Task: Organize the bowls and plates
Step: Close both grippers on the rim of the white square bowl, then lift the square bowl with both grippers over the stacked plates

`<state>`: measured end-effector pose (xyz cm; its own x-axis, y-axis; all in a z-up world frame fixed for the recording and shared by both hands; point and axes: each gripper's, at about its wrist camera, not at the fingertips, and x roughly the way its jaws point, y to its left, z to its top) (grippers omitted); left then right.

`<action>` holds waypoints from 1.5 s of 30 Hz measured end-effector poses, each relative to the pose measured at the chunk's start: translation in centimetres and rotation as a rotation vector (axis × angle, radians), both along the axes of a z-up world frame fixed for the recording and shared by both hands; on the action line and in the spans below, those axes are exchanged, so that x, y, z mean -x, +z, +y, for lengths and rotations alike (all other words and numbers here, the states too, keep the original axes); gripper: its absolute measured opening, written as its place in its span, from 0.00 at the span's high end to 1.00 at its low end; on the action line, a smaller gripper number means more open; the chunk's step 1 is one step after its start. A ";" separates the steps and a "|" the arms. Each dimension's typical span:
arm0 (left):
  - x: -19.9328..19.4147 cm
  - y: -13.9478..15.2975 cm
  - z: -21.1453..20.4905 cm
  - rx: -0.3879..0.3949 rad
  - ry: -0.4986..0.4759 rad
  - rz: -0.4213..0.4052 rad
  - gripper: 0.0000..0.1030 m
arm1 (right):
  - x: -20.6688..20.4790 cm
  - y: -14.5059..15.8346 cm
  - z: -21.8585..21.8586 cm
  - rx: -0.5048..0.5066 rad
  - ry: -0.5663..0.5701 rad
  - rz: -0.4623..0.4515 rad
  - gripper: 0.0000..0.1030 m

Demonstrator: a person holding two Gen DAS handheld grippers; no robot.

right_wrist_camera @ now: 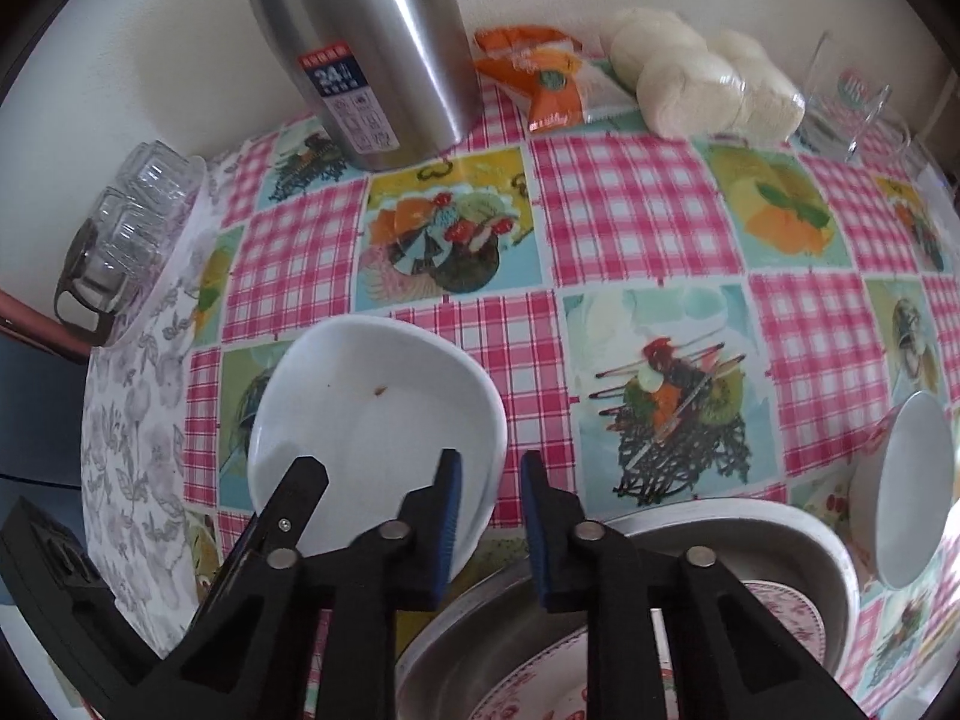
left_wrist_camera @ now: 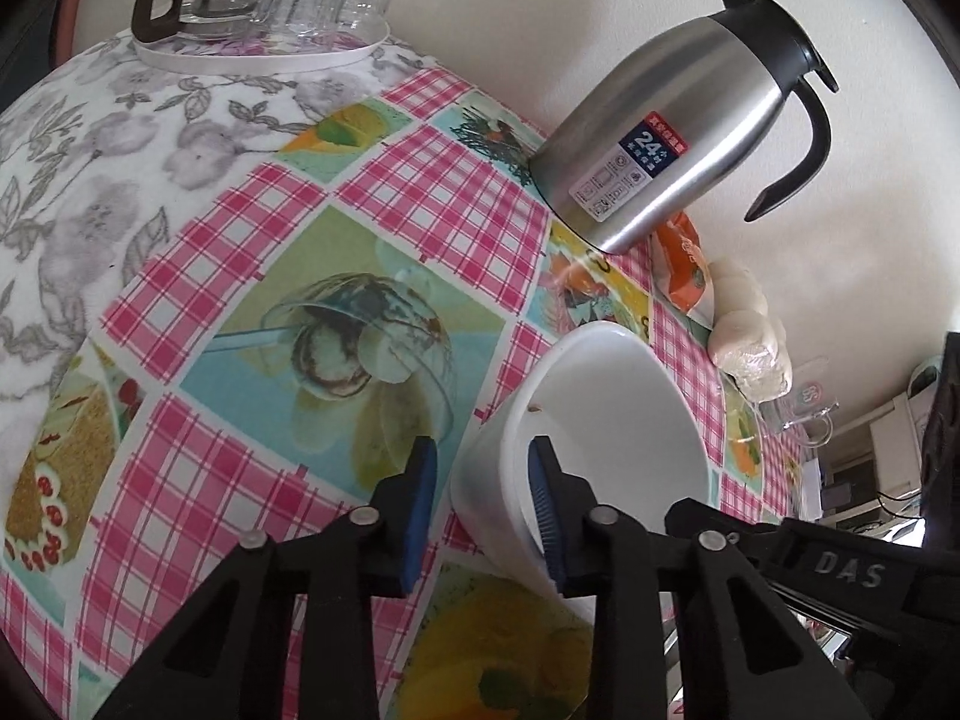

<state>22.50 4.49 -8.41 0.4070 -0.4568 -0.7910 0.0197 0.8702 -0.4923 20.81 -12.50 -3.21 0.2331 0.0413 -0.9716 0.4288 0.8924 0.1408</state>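
Observation:
A plain white bowl (left_wrist_camera: 612, 396) stands on the checked tablecloth, with a small brown speck inside. My left gripper (left_wrist_camera: 486, 480) straddles its near wall: one blue pad is inside, the other outside with a sliver of cloth showing. In the right wrist view the same bowl (right_wrist_camera: 372, 420) lies left of centre. My right gripper (right_wrist_camera: 489, 498) is shut on its right rim, one pad over the inside and one outside. A second white bowl (right_wrist_camera: 912, 492) sits tilted at the far right. Pink patterned plates (right_wrist_camera: 780, 606) lie in a steel basin (right_wrist_camera: 828, 546) below the right gripper.
A steel thermos jug (left_wrist_camera: 678, 120) stands against the wall behind the bowl. Beside it lie an orange packet (right_wrist_camera: 546, 78), bagged white buns (right_wrist_camera: 708, 84) and a glass mug (right_wrist_camera: 852, 96). A white tray of glasses and a glass pot (left_wrist_camera: 270, 6) stands far left.

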 end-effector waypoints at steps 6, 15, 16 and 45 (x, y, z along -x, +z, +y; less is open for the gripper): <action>-0.2 -0.4 -0.4 0.000 -0.011 -0.003 0.70 | -0.6 -0.9 0.4 0.028 0.016 0.023 0.90; -0.3 -1.4 -0.9 -0.009 -0.059 0.018 0.70 | -1.4 -1.7 0.9 0.023 0.045 0.076 0.90; -0.3 -1.3 -0.9 -0.017 -0.063 0.014 0.71 | -1.4 -1.7 1.0 0.027 0.054 0.076 0.90; 3.2 8.3 1.8 0.008 -0.060 -0.160 0.78 | 2.8 8.0 3.1 0.021 0.144 -0.179 0.90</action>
